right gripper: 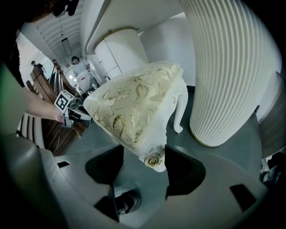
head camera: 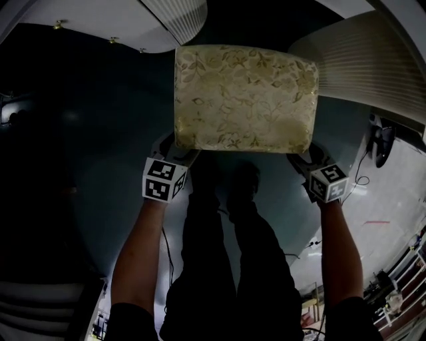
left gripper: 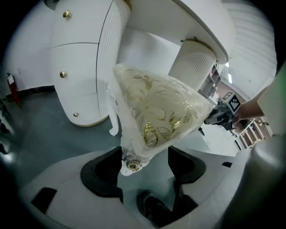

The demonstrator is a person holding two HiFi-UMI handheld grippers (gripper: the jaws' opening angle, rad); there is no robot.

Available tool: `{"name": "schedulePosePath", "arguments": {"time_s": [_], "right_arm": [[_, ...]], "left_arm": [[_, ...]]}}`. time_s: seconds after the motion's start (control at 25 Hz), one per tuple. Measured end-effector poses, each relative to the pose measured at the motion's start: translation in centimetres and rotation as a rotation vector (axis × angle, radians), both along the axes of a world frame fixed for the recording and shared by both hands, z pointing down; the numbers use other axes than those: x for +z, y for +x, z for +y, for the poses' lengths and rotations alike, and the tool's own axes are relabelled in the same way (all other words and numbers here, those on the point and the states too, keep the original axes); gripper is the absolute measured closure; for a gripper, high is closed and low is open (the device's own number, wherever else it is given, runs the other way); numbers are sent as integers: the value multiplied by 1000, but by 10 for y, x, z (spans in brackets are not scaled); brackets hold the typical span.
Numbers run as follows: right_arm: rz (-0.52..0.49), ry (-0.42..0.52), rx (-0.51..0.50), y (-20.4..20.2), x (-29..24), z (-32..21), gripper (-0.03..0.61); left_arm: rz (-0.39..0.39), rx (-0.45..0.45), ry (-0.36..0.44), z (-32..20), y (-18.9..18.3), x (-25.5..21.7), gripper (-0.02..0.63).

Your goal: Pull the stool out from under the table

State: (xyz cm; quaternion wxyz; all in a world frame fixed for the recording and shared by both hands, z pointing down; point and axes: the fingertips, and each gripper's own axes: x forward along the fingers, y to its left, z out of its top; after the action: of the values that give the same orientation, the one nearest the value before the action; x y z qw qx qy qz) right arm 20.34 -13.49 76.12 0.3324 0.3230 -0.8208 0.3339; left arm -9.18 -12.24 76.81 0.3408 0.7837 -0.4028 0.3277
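The stool, white-framed with a gold floral cushion, stands on the grey floor in front of me, between the white table's two ribbed pedestals. My left gripper is shut on its near left corner. In the left gripper view the gold-studded corner sits wedged between the dark pads of that gripper. My right gripper is shut on the near right corner. The rosette corner shows in the right gripper's own view, pinched between its pads. The stool's legs are mostly hidden.
The table's drawer cabinet and ribbed pedestal stand close behind the stool. My own legs and shoes are just behind its near edge. A cable lies on the floor at right. People and wooden furniture are far off.
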Motion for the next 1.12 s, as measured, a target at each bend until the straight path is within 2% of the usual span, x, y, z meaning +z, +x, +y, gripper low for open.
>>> {"name": "schedulePosePath", "arguments": {"time_s": [0.12, 0.24, 0.36, 0.44, 0.6, 0.72, 0.92, 1.12], "right_arm": [[-59, -50, 46, 3, -13, 11, 333], [-126, -59, 96, 18, -25, 13, 321], [-248, -80, 213, 30, -44, 8, 313], [-287, -83, 241, 34, -54, 3, 309], [-312, -110, 225, 23, -59, -9, 295], [-322, -133, 229, 12, -59, -19, 279], [-325, -182, 220, 7, -51, -25, 270], [-412, -273, 236, -2, -53, -28, 267]], "left_arm": [[12, 18, -22, 14, -1, -15, 290], [47, 16, -17, 15, 0, -34, 276], [152, -53, -27, 10, -1, -54, 273], [222, -104, -40, 3, -1, -64, 273], [291, -173, -66, -16, -2, -74, 267], [304, -211, -89, -28, -4, -75, 256], [304, -229, -157, -32, -5, -67, 244], [355, -227, -213, -34, -2, -62, 241]]}}
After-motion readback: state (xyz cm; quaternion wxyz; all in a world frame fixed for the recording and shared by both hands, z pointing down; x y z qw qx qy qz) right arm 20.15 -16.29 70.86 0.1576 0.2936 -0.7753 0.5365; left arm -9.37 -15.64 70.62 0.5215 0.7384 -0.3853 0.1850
